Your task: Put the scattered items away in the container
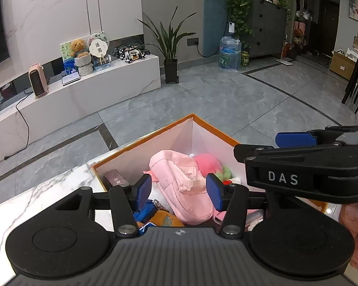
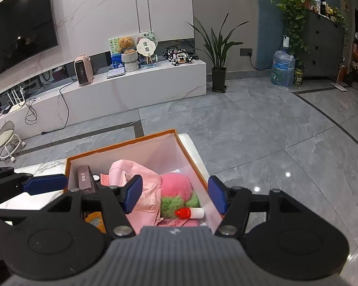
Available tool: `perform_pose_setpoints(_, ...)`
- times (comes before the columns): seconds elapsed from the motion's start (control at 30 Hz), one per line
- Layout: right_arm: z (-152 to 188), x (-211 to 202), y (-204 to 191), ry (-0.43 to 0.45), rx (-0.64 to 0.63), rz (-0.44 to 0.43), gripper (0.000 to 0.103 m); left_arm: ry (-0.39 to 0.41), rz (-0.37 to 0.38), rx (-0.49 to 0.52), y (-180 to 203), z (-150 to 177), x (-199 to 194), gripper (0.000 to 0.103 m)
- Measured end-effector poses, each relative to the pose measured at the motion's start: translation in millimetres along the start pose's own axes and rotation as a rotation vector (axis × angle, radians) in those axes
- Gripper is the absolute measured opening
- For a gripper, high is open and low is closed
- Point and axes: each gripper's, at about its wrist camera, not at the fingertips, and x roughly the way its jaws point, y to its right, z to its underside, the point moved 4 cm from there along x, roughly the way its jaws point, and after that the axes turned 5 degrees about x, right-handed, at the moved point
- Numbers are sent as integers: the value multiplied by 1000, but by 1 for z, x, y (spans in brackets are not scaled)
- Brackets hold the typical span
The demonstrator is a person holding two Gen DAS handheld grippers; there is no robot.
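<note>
An orange-rimmed box (image 1: 217, 128) with white walls stands on the marble table (image 1: 43, 195). Inside lie a pink pouch (image 1: 179, 176), a pink plush strawberry (image 1: 207, 163), a dark glittery block (image 1: 115, 177) and blue and orange items (image 1: 164, 218). My left gripper (image 1: 179, 194) hangs open over the pouch, its blue pads clear of it. My right gripper (image 1: 255, 146) reaches in from the right over the box's far side. In the right wrist view my right gripper (image 2: 175, 194) is open above the pouch (image 2: 143, 190), the plush (image 2: 176, 186) and a red-capped white bottle (image 2: 191, 212). The left gripper (image 2: 43, 180) shows at the left.
A person's hand (image 1: 355, 226) holds the right gripper's handle. The box (image 2: 121, 144) sits near the table's far edge, with grey tiled floor (image 2: 250, 131) beyond. A white TV bench (image 2: 143, 83) and a potted plant (image 2: 218, 71) stand across the room.
</note>
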Motion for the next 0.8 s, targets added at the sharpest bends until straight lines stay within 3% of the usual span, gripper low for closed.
perform_pose_setpoints(0.37,0,-22,-16,37,-43,-5,64,33,-37,-28,-21,18,-51,60)
perform_pose_setpoints(0.73,9,-66,-51,120,-113,-27,76,75,-72,-60,-42,43,-110,65)
perform_pose_setpoints(0.8,16,-72,-55,133,-115,-26,83,81,-69,-62,-44,48,-119,67)
